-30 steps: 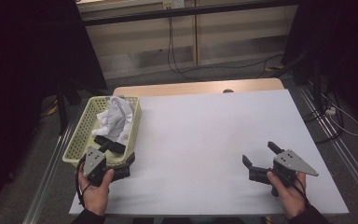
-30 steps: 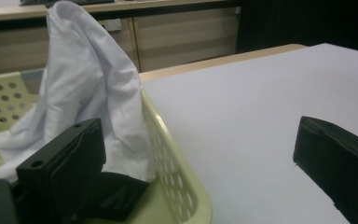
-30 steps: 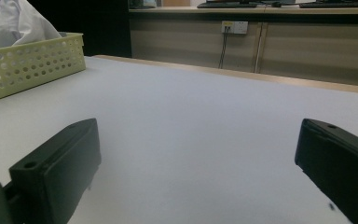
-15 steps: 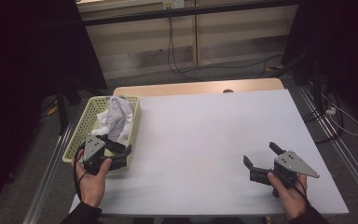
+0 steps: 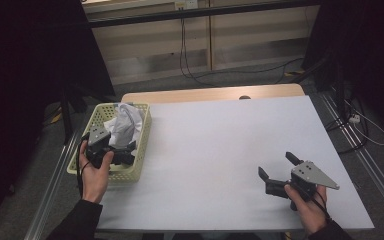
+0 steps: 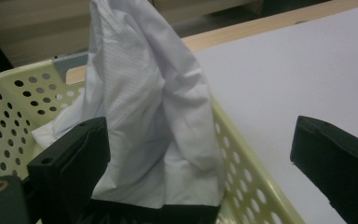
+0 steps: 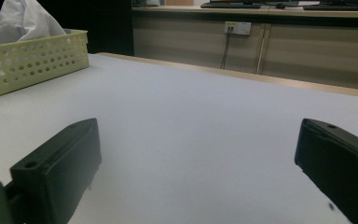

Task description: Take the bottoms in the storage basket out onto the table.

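Two jaws of the left gripper (image 5: 122, 152), now advanced over the yellow basket (image 5: 142, 145) at near left, stand spread around the white cloth (image 6: 144, 116), ungrasped; right gripper (image 5: 276, 172) idles, released.

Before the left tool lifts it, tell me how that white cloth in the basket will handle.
The white cloth stands in creased, crumpled folds, so it is probably floppy and will drape once lifted. It looks thin, so likely light. Heaped loosely in the perforated basket, it may snag the rim or drag along it.
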